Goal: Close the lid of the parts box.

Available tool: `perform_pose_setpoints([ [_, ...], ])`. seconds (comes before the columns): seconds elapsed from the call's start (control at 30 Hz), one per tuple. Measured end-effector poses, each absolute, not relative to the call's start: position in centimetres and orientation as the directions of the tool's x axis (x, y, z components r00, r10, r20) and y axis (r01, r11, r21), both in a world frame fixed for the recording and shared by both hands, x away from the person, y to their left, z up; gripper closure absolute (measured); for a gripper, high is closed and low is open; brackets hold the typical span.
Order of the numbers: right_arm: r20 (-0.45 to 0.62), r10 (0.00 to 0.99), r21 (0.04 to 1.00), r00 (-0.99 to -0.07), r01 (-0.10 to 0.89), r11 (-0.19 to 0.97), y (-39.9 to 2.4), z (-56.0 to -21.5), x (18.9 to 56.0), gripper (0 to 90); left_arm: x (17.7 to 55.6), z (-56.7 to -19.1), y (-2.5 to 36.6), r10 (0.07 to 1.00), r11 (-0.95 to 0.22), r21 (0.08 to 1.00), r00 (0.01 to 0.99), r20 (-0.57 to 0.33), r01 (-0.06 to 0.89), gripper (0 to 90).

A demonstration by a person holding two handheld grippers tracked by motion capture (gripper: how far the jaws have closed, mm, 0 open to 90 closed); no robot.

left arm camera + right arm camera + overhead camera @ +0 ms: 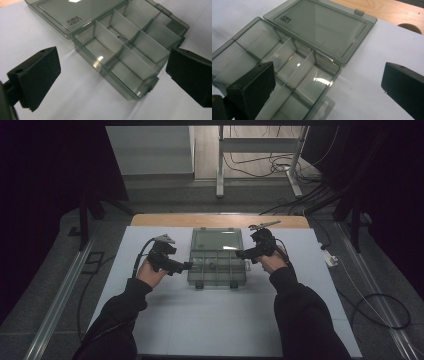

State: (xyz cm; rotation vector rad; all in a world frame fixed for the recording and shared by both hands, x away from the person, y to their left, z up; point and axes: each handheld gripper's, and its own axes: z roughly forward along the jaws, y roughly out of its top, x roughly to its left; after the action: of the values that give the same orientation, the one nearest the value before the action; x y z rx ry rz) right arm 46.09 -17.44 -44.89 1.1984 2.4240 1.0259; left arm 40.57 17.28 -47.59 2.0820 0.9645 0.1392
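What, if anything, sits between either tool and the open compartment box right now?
Nothing visible does. The left tool is at the left side of the open compartment box, the right tool at its right side, both with jaws apart. In both gripper views, bare white table is what lies between jaws and box. The lid lies flat behind.

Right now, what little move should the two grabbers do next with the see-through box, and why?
Probably tip the lid up toward closing. The box lies open, its lid flat on the white table. The left gripper and right gripper sit at its two sides, jaws open, holding nothing. One small dark bit lies in a compartment.
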Motion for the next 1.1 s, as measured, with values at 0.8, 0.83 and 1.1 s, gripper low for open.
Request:
perform_pose_setpoints([
  [0.8, 0.047, 0.805, 0.629, -0.591, 0.644, 0.436, -15.9, -45.9, 50.7, 0.0, 42.2, -49.4, 16.2, 0.669, -0.407, 0.709, 0.717, -0.198, 0.576, 0.0],
  [0.83, 0.052, 0.808, 0.629, -0.588, 0.647, 0.431, -15.8, -45.9, 50.9, 0.0, 42.2, -49.5, 16.2, 0.668, -0.406, 0.709, 0.717, -0.200, 0.576, 0.0],
  [1.1, 0.044, 0.824, 0.592, -0.564, 0.679, 0.434, -15.2, -46.7, 52.3, 0.0, 41.9, -49.7, 15.8, 0.655, -0.410, 0.716, 0.729, -0.199, 0.564, 0.0],
])
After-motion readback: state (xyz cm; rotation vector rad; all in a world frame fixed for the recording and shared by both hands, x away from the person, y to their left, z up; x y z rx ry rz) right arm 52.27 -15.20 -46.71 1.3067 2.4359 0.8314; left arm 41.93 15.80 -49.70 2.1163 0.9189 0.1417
